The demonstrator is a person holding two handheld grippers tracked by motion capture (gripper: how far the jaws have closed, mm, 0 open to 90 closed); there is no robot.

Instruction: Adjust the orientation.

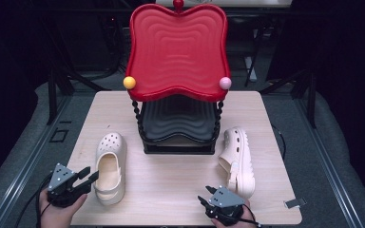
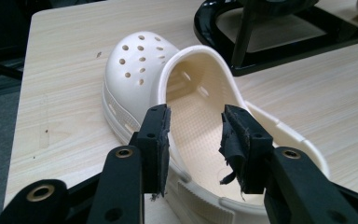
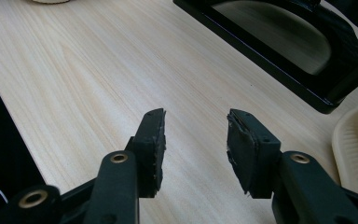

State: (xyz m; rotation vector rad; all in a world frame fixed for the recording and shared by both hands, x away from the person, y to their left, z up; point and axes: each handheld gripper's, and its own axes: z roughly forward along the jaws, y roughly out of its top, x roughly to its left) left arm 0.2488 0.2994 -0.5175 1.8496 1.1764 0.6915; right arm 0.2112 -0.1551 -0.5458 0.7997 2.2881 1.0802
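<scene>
My left gripper (image 1: pixel 88 176) was open, right beside the cream shoe (image 1: pixel 110 167) on the near left. My right gripper (image 1: pixel 208 194) was open too, over bare table (image 1: pixel 171 180)

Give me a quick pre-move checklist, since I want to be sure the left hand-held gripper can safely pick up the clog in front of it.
1. Left hand-held gripper open: ok.
2. Left hand-held gripper aimed at the upright clog, heel opening facing it: ok.
3. Jaws around the clog's rim: not ok, they are short of it in the high view.
4. Pads sound: not ok, one is frayed and peeling.
5. Right hand-held gripper open and holding nothing: ok.
6. Other clog lying on its side, clear of the left one: ok.
</scene>
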